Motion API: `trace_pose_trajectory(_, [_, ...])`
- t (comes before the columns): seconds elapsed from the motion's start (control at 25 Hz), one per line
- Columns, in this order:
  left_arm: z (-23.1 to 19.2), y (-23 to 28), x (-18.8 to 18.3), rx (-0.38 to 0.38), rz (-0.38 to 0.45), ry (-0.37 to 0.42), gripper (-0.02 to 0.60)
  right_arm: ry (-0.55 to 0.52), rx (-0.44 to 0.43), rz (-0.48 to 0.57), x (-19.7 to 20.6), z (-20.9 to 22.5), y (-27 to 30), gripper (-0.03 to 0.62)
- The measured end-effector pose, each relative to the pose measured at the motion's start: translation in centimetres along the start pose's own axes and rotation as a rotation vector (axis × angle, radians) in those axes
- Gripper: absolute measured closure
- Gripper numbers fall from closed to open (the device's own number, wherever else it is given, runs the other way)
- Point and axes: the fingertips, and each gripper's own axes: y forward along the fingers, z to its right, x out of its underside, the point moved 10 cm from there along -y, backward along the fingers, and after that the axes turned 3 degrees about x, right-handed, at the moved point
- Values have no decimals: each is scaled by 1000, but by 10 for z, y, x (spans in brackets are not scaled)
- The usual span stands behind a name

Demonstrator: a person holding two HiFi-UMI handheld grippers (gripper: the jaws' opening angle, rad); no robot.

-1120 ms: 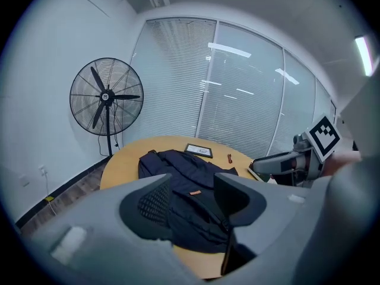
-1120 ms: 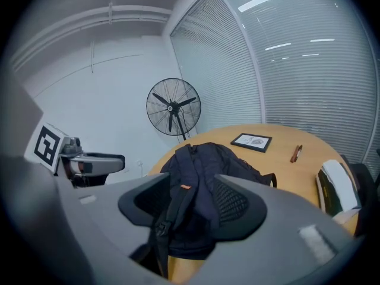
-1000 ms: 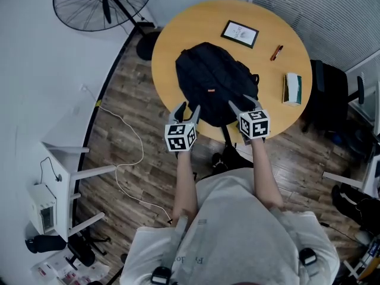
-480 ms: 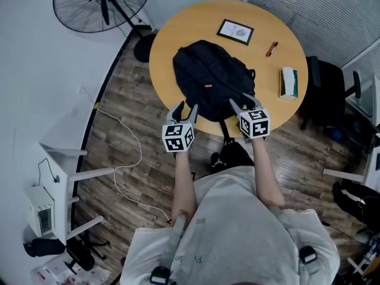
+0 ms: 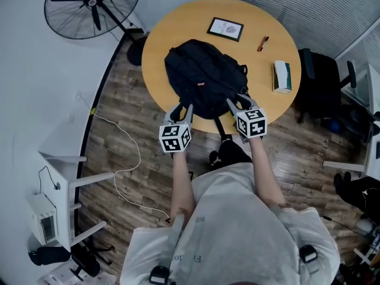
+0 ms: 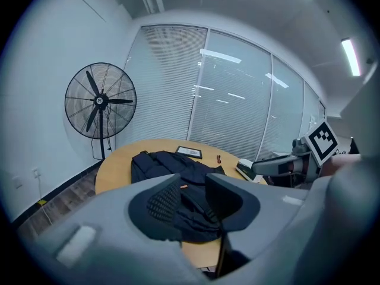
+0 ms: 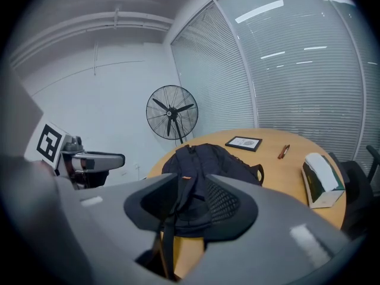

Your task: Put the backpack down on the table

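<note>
Table [image 5: 159,52] bears the backpack [image 5: 205,79], near edge hidden by left gripper [image 5: 182,109] and right gripper [image 5: 239,101], jaws just narrowed, unclenched.

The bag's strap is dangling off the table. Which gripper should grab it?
Probably the right gripper. The strap hangs off the table just beside it, in line with the gap of its jaws, which have just been closing on nothing. The left gripper, likewise closing empty, sits farther away.

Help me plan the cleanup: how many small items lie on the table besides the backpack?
3: a picture frame at the table's far edge, a pen to its right, a box near the right edge. The backpack may hide more.
</note>
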Motion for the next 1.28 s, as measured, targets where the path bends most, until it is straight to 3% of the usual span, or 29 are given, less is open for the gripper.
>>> trace_pose_trajectory(0.28, [-1,-3,3,-5,1,-4,516,16,-20,9,2,-1,2,496])
trace_pose_trajectory(0.92, [-1,-6,4,-4,7,-2,574,17,-35,30,2,-5,1,593])
trace_pose_trajectory(1.28, [3,-3,5,23,3,6,578,4,-28,20,0,-4,-2,594])
